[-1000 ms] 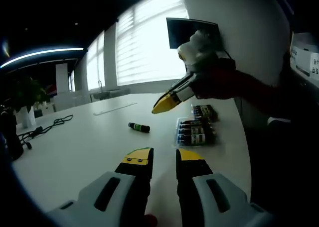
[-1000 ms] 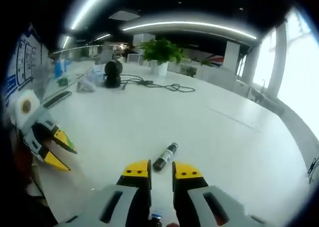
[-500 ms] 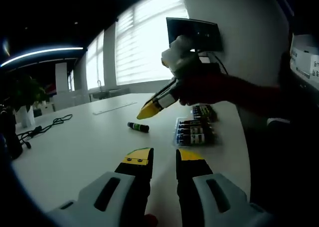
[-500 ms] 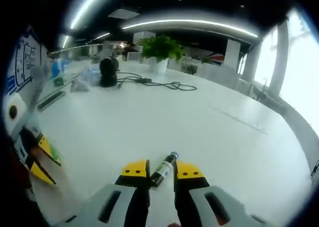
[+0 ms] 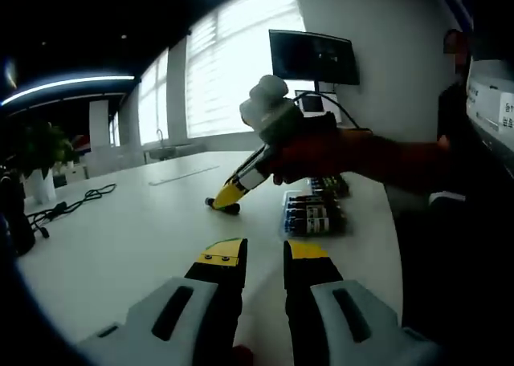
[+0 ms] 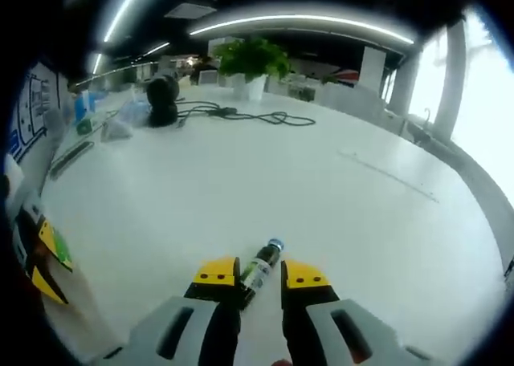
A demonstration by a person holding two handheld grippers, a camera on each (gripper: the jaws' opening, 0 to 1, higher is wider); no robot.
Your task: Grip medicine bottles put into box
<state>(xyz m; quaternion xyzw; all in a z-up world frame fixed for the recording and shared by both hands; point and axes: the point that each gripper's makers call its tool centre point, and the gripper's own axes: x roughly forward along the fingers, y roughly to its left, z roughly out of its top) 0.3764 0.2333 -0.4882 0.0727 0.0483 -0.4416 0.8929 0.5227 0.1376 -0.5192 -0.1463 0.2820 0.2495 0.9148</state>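
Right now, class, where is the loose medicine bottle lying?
In the right gripper view, the medicine bottle lies on the white table, between the open right gripper's yellow tips.

White table w/ bottle, box

Open-plan office or meeting room. Large white conference-style surface with black cables trailing across it, potted plant at far end, wall-mounted dark screen, tall windows with blinds, long ceiling strip lights, whiteboard-like panel with drawings at one side.
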